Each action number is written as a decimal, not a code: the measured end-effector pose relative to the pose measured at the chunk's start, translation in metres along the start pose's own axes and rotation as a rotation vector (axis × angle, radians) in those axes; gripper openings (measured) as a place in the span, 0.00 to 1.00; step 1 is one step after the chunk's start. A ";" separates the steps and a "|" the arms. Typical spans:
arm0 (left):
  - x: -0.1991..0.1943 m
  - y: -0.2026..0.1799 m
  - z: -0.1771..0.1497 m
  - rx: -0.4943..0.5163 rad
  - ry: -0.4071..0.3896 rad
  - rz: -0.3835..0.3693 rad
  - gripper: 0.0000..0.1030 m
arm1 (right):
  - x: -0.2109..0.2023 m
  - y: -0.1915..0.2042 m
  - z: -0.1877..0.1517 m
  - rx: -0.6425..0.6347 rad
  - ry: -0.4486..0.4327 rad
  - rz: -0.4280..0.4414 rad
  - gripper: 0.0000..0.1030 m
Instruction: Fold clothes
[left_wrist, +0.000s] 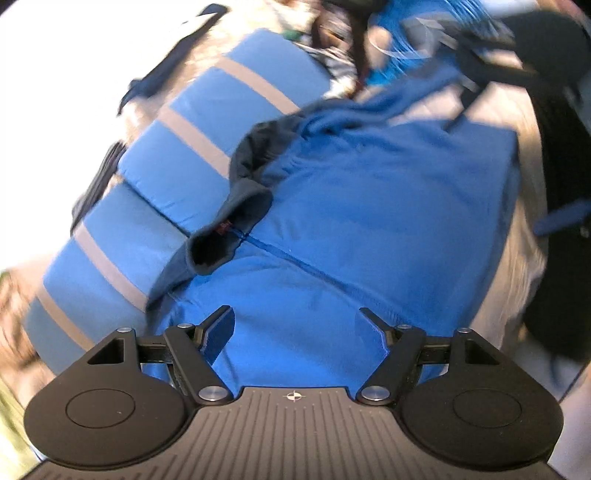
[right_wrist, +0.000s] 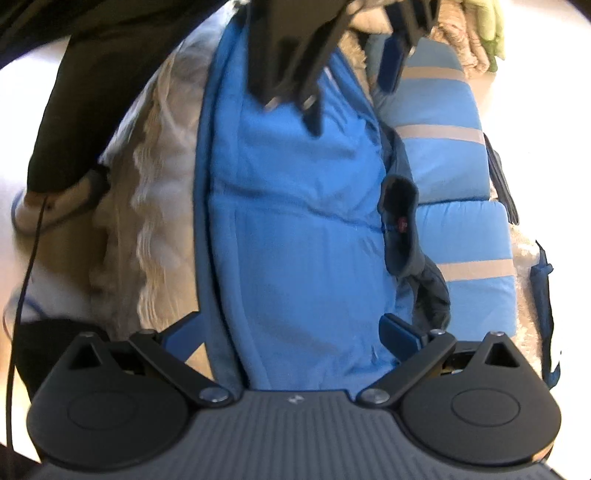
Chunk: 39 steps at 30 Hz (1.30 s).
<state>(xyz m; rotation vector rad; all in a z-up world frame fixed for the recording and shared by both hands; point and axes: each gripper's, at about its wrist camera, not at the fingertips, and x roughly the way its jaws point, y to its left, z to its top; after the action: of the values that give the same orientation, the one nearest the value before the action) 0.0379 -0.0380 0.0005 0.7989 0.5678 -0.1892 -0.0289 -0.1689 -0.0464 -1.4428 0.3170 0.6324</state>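
1. Blue garment (left_wrist: 369, 206) – folded, lying flat on a pale fuzzy cover (right_wrist: 147, 221); its dark navy collar (left_wrist: 236, 218) is turned up at one edge.
2. Just beside the collar edge lies a folded blue piece with grey stripes (left_wrist: 177, 147), touching the garment.
3. Left tongs (left_wrist: 295, 328): jaws apart, nothing between the pads, hovering over the garment's near part.
4. Right tongs (right_wrist: 291, 332): jaws spread wide – one finger over the pale cover, the other over the garment's collar side; the cloth lies below them, not pinched.
5. In the right wrist view the left tongs show at the top, above the garment's far end; blurred.
6. Dark shape at far left (right_wrist: 74, 92), possibly the person's leg – view too poor to say.
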 end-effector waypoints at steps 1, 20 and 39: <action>-0.002 0.006 0.000 -0.046 -0.004 -0.011 0.70 | -0.001 0.000 -0.004 -0.012 0.014 -0.003 1.00; -0.005 0.028 0.005 -0.339 -0.105 -0.141 0.76 | 0.065 0.037 -0.040 -0.165 0.211 -0.248 0.86; -0.003 0.034 0.000 -0.356 -0.080 -0.171 0.76 | 0.069 0.039 -0.042 -0.179 0.239 -0.039 0.48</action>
<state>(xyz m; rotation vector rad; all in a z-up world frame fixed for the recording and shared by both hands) 0.0477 -0.0147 0.0239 0.3955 0.5742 -0.2671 0.0109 -0.1952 -0.1226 -1.6972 0.4264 0.4650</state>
